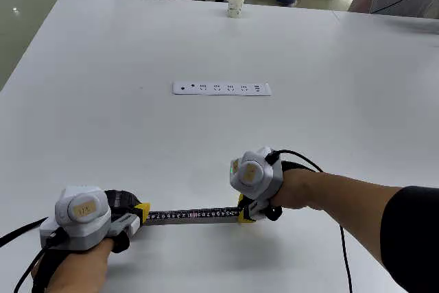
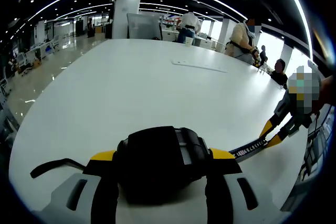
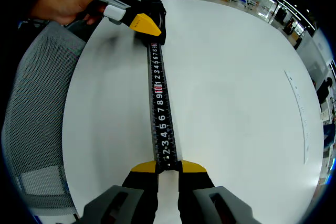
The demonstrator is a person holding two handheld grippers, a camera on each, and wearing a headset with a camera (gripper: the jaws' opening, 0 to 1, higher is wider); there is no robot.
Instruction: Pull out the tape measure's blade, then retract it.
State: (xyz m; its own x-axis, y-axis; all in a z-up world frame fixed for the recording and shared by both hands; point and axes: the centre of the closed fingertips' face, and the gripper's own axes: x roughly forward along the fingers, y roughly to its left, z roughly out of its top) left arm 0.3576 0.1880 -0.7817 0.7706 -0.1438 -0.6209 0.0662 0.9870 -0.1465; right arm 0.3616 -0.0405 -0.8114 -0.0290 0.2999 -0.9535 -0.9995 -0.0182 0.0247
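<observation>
The black tape measure case [image 2: 157, 161] sits clamped between the yellow-tipped jaws of my left gripper [image 2: 163, 156], near the table's front left [image 1: 123, 205]. Its dark numbered blade [image 1: 192, 215] runs right across the white table to my right gripper [image 1: 245, 213], which is shut on the blade's end. In the right gripper view the blade [image 3: 160, 108] stretches straight from my right gripper [image 3: 168, 167] up to the case [image 3: 153, 22] held by the left gripper. In the left gripper view the blade [image 2: 252, 150] leads to the right gripper [image 2: 275, 132].
A white power strip [image 1: 221, 88] lies flat at mid-table. A paper cup [image 1: 236, 4] stands at the far edge. People stand beyond the table. A grey mesh chair [image 3: 37, 108] sits beside the table in the right gripper view.
</observation>
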